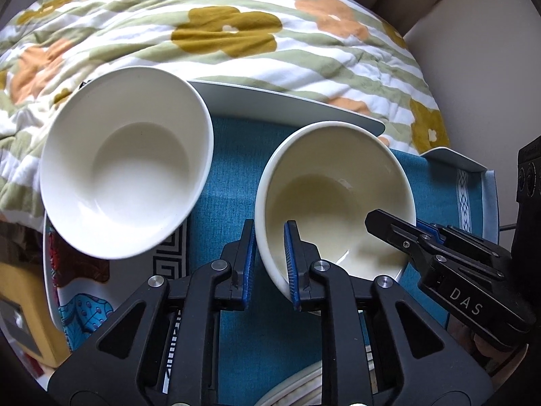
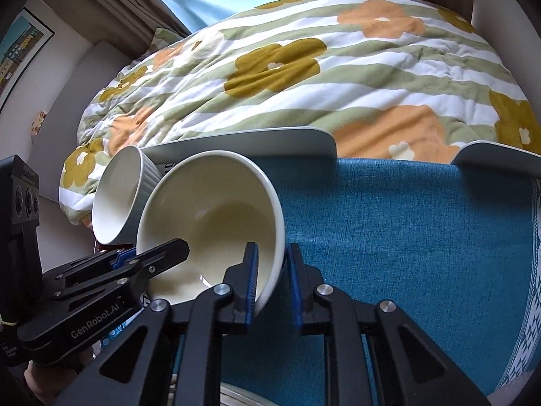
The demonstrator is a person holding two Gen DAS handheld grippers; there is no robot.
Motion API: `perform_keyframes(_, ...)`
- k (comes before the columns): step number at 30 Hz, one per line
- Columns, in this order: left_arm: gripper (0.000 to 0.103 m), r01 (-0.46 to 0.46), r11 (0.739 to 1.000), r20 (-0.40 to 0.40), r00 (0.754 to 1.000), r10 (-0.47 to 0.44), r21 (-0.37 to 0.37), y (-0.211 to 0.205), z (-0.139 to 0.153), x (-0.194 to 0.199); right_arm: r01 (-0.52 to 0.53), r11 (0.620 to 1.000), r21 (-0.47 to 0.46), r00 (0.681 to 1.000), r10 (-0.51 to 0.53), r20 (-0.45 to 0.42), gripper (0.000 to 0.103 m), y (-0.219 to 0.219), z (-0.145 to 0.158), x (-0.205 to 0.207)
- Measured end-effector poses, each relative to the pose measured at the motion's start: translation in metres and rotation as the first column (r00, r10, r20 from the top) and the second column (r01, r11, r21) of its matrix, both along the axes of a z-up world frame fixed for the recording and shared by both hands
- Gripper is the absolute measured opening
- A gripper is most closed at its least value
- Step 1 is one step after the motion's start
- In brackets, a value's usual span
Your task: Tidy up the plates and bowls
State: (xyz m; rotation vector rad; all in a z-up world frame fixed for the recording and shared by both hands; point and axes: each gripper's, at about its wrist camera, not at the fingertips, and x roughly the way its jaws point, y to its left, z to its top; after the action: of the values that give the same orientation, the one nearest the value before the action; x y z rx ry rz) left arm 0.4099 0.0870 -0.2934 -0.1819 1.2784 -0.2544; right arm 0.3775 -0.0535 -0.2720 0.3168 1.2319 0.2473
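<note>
A cream bowl stands tilted on the teal mat, and both grippers hold it. My left gripper is shut on its near-left rim, one blue pad inside the wall and one outside. My right gripper clamps the rim on the opposite side. The right wrist view shows the same cream bowl with my right gripper pinching its wall and my left gripper on the far rim. A second white bowl, ribbed outside, leans just left of it.
The mat lies in a white-rimmed tray against a flowered quilt. A patterned plate sits under the white bowl. Another plate's rim shows at the bottom edge. Bare teal mat stretches to the right of the cream bowl.
</note>
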Motion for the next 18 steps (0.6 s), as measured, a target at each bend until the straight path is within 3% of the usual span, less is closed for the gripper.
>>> perform_keyframes(9,0.014,0.004,1.000,0.046,0.999,-0.005,0.027,-0.005,0.020,-0.012,-0.015,1.000,0.005,0.999,0.015,0.048,0.016,-0.004,0.015,-0.007)
perform_keyframes(18,0.014,0.013,0.999,0.144,0.989,-0.018,0.039,-0.028,0.080,-0.054,-0.019,1.000,0.011,0.988,0.017,0.151,0.016,-0.028,0.068,-0.043)
